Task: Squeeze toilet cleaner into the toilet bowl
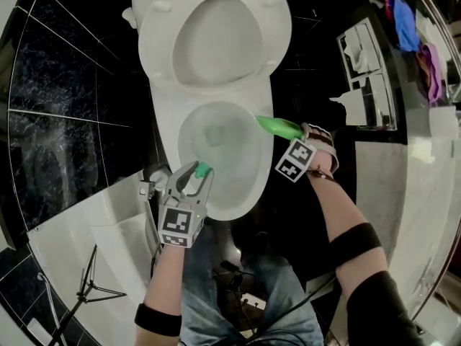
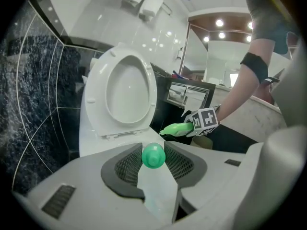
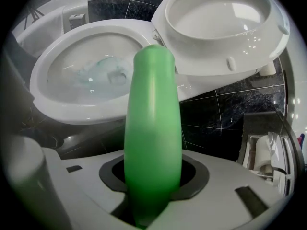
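Observation:
The white toilet bowl stands open with its seat and lid raised; bluish cleaner lies in the water. My right gripper is shut on the green cleaner bottle, whose tip pokes over the bowl's right rim. In the right gripper view the bottle fills the space between the jaws and points at the bowl. My left gripper hovers over the bowl's near rim, shut on a small green cap. The cap sits pinched between the dark pads.
A toilet-paper holder hangs on the dark wall to the right, with coloured cloths beyond it. A hose fitting sits left of the bowl. A thin black stand is at the lower left. The person's legs are below the bowl.

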{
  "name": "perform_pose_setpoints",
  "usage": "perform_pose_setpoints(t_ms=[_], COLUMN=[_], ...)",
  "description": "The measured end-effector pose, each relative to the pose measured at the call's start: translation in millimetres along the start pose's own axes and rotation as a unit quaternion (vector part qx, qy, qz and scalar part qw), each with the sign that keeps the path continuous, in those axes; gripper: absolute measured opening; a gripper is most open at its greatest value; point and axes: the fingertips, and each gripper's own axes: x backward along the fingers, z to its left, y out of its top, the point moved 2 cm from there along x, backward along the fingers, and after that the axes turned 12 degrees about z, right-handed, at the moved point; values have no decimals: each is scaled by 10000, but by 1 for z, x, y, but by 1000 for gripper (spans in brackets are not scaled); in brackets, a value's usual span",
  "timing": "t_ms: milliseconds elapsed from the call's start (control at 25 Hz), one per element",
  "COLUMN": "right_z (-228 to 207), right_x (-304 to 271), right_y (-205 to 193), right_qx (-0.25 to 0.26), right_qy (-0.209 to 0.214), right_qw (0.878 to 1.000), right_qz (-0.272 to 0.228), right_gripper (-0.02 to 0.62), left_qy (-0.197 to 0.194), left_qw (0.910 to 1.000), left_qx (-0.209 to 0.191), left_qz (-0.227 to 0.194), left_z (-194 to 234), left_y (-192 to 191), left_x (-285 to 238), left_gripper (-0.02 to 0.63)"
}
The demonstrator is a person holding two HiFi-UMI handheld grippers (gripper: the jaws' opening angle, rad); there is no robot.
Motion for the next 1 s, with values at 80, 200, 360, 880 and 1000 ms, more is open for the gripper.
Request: perform_pose_setpoints(t_ms=[80, 200, 360, 880, 1000], right_z=[4, 16, 30, 82, 95], right_x=[2, 3, 5, 26, 32], right_y=[-8, -20, -34, -79, -86], right_qx=[31, 56, 75, 300, 350], right_qy=[4, 71, 103, 223, 252], right_qw=[10000, 10000, 9999, 9991, 9987], right_qz=[-5, -32, -72, -214, -258], right_gripper=[179, 179, 179, 179, 179], left_qy=[-22, -48, -39, 115, 142], left_qw=[10000, 10000, 9999, 9999, 9999], left_qx=[-19, -39, -97, -1, 23], left_qz=[19, 29, 28, 41, 51], left_z=[-7, -19, -32, -75, -83], left_y=[0, -1, -2, -18, -22], left_x=[-1, 0, 3, 29, 36], left_gripper=[150, 150, 150, 150, 150])
